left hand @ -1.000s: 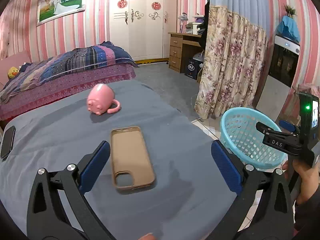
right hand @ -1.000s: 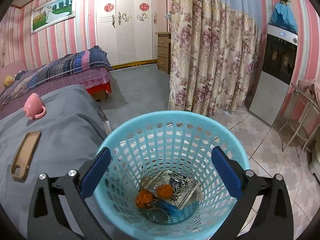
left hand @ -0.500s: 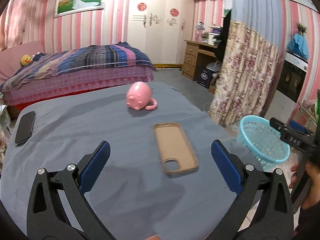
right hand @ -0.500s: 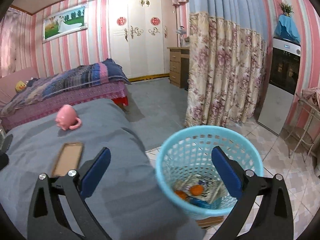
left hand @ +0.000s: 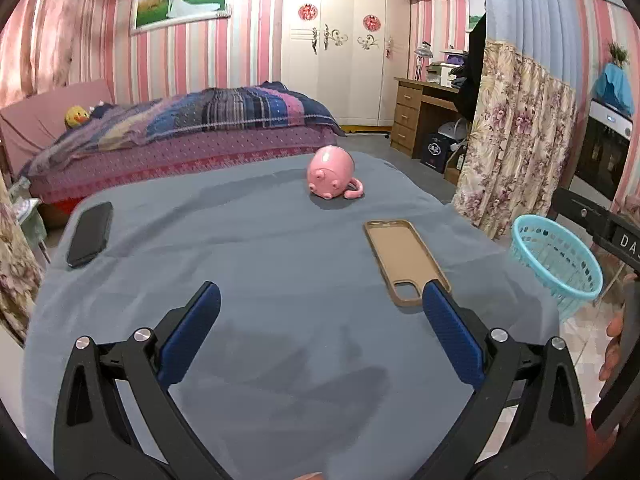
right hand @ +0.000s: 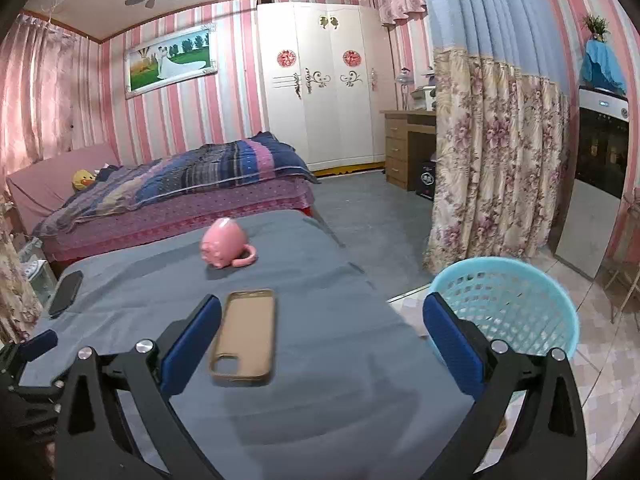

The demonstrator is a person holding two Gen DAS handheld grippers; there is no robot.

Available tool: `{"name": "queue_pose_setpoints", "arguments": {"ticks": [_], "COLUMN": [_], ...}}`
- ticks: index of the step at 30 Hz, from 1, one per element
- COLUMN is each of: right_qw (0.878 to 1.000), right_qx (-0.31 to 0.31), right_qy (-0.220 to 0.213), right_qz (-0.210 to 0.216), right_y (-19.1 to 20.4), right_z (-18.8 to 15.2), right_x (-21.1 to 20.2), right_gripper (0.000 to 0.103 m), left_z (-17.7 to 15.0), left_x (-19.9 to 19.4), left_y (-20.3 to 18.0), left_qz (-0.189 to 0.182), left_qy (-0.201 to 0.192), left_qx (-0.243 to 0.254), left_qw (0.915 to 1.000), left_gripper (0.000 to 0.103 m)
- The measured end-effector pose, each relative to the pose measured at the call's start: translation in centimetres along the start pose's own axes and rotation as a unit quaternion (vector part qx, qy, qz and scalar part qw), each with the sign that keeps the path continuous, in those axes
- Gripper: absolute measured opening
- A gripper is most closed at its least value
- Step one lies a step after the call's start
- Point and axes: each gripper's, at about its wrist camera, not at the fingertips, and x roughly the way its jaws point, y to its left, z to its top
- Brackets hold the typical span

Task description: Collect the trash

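Both claws, left (left hand: 320,320) and right (right hand: 322,320), gape empty over the table (left hand: 280,272). The basket (right hand: 520,304) stands off its right edge, handy for drops.

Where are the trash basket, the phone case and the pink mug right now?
trash basket (right hand: 520,300), right wrist view, on its mesh inner wall.
phone case (right hand: 248,326), right wrist view, middle of its tan inside face.
pink mug (left hand: 330,166), left wrist view, on its rounded body.

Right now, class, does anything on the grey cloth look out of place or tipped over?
Yes: the pink pig-shaped mug lies tipped on its side near the far edge of the grey cloth-covered table, handle resting on the cloth. The empty tan phone case lies flat, open side up.
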Motion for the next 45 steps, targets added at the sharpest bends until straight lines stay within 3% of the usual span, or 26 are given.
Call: {"name": "queue_pose_setpoints", "arguments": {"ticks": [15, 27, 45], "right_qw": [0.997, 0.998, 0.998], "right_qx": [-0.076, -0.070, -0.060], "right_qy": [-0.003, -0.001, 0.008], "right_qz": [0.021, 0.009, -0.015], "right_y": [6.2, 5.4, 4.8], "right_z": [-5.0, -5.3, -5.8], "right_x": [-3.6, -4.1, -3.1], "right_gripper": [0.098, 0.098, 0.098], "left_z": [-2.1, -2.8, -2.9], "left_x": [-1.2, -0.7, -1.2], "left_y": [1.2, 4.1, 2.8], "left_qz": [0.018, 0.033, 0.012], "left_qy": [0.010, 0.023, 0.015], "left_qx": [-0.008, -0.043, -0.027], "left_qw": [0.9998, 0.9983, 0.9995], "left_gripper": [0.098, 0.098, 0.098]}}
